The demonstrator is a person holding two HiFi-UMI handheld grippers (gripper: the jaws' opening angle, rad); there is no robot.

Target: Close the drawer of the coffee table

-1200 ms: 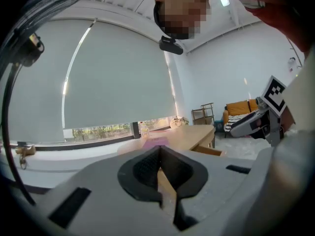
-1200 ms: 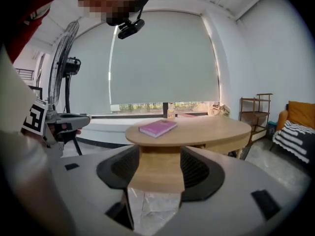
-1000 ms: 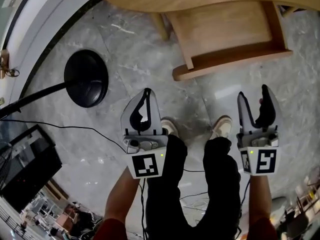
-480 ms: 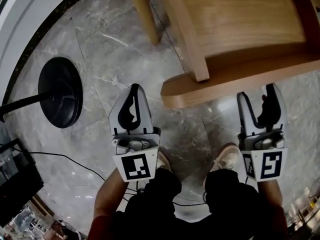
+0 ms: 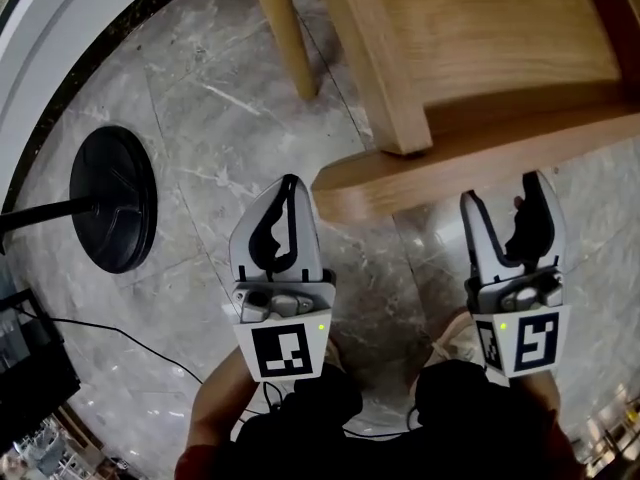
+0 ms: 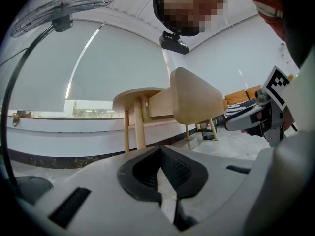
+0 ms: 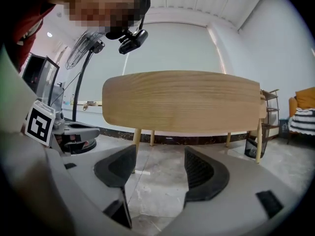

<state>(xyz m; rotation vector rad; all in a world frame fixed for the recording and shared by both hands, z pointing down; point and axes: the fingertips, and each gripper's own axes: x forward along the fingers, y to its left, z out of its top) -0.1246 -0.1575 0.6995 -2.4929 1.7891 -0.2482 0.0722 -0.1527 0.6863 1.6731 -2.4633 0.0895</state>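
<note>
In the head view, the drawer stands pulled out of the coffee table, just ahead of the left gripper and the right gripper. In the left gripper view, that gripper's jaws are together and empty. In the right gripper view, the jaws have just been opening with nothing between them and face the drawer front, so I judge the whole push is yet to do.

A grey marbled floor is seen beneath the left tongs. To their left a black round fan base is set, near a curved white wall edged with dark skirting. Ahead, a wide window is covered by a pale blind. An orange armchair is placed far right of the right tongs.
</note>
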